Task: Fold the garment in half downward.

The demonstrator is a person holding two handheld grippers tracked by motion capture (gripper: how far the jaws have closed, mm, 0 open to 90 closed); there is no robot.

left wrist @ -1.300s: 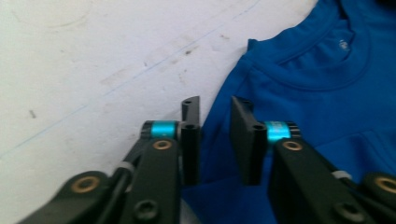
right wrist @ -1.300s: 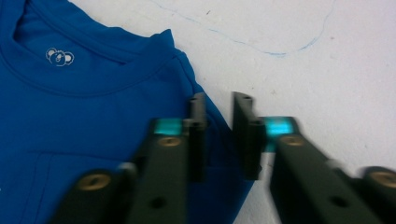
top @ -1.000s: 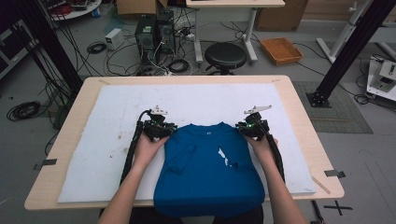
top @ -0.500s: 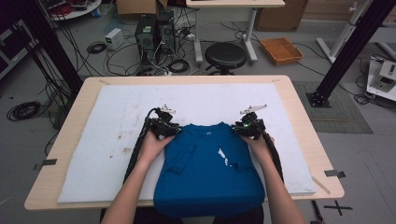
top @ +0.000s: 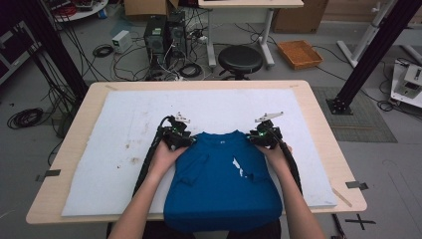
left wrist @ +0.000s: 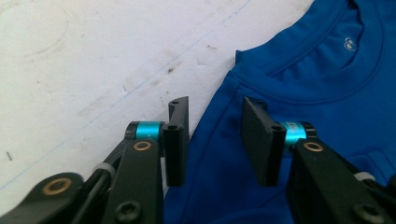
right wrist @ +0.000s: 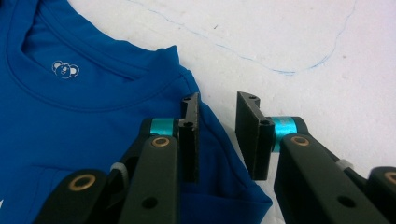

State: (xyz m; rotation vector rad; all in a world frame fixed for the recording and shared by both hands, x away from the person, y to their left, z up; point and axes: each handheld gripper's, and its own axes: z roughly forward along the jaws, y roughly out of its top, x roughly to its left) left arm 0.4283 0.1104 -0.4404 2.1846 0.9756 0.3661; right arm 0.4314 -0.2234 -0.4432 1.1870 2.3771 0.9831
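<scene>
At the table's near edge, your blue short-sleeved cotton T-shirt (top: 221,184) overhangs, its hem cut off from sight. Your left gripper (left wrist: 215,135) straddles the left shoulder seam, jaws just widened, pressing nothing. Your right gripper (right wrist: 217,135) stands narrowly parted over the right shoulder edge. Bare white padded mat (top: 124,129) stretches ahead and sideways.

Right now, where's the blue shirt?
In the high view the blue shirt lies on the white mat, centre-near, its hem over the table's near edge, its collar between the left tool and right tool.
</scene>
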